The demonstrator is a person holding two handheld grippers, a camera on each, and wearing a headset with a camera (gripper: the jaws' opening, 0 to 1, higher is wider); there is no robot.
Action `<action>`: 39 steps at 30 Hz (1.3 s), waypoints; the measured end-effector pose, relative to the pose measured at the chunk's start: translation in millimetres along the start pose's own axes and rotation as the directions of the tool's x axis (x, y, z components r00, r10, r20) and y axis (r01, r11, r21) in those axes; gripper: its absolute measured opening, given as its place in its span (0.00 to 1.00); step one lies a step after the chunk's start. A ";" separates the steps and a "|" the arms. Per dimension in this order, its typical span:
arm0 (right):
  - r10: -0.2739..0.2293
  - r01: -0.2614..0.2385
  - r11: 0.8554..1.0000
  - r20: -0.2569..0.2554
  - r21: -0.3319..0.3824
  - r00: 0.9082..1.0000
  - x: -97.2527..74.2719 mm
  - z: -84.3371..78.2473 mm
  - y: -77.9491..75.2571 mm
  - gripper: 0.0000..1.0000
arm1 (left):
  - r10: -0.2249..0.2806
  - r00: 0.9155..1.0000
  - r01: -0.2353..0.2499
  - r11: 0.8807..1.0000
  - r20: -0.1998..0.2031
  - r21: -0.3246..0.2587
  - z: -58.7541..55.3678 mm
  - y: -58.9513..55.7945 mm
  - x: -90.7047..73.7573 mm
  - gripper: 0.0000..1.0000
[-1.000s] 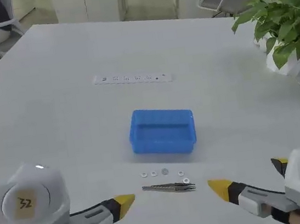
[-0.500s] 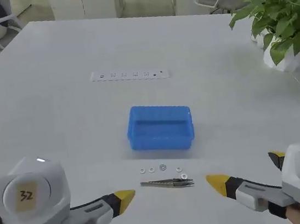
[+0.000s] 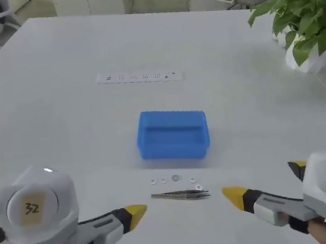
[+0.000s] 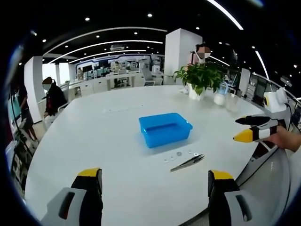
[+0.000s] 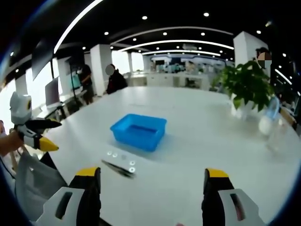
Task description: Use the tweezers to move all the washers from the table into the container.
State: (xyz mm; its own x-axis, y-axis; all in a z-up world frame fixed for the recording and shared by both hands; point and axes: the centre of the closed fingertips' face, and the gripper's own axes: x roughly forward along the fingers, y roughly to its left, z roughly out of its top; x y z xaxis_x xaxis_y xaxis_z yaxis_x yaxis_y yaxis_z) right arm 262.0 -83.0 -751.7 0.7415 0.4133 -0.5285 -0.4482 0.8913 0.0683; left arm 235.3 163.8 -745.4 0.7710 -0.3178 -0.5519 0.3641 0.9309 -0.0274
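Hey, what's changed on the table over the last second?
Nothing on the table moved; only the head camera shifted. The tweezers and washers lie untouched beside the blue container, and the left gripper and right gripper stay open and empty.

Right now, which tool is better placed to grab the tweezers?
Probably the left tool, narrowly. Both are open and about equally near the tweezers, but a washer lies beside the end facing the right tool and could get knocked.

The washers (image 3: 176, 177) are laid in a row on the desk (image 3: 62, 129) just before the container (image 3: 172, 134); the tweezers (image 3: 180, 195) are placed just nearer, a power strip (image 3: 139, 77) well behind it.
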 end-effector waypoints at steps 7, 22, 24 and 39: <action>0.004 -0.004 1.000 -0.005 0.001 1.000 1.2 -1.6 -1.5 0.89 | -0.012 1.000 0.012 1.000 -0.008 0.016 -0.4 -2.5 1.6 0.93; 0.029 -0.029 0.999 -0.049 -0.014 0.998 5.0 -9.0 3.8 0.83 | -0.169 0.983 0.175 0.982 -0.075 0.071 -8.1 -24.3 28.5 0.49; 0.034 -0.035 0.999 -0.055 -0.017 0.998 5.8 -10.2 5.0 0.82 | -0.195 0.974 0.205 0.975 -0.113 0.085 -12.2 -27.4 33.6 0.41; 0.048 -0.046 0.999 -0.094 0.026 0.994 9.3 -20.2 -0.8 0.77 | -0.294 0.920 0.345 0.921 -0.257 0.180 -34.1 -48.2 94.4 0.21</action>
State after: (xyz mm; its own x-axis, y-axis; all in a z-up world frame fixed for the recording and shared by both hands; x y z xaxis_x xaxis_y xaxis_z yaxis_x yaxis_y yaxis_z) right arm 259.1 -83.7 -773.8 0.6688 0.4363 -0.6019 -0.4683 0.8761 0.1148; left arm 272.7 95.1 -824.6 0.4682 -0.5204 -0.7141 0.6951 0.7159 -0.0659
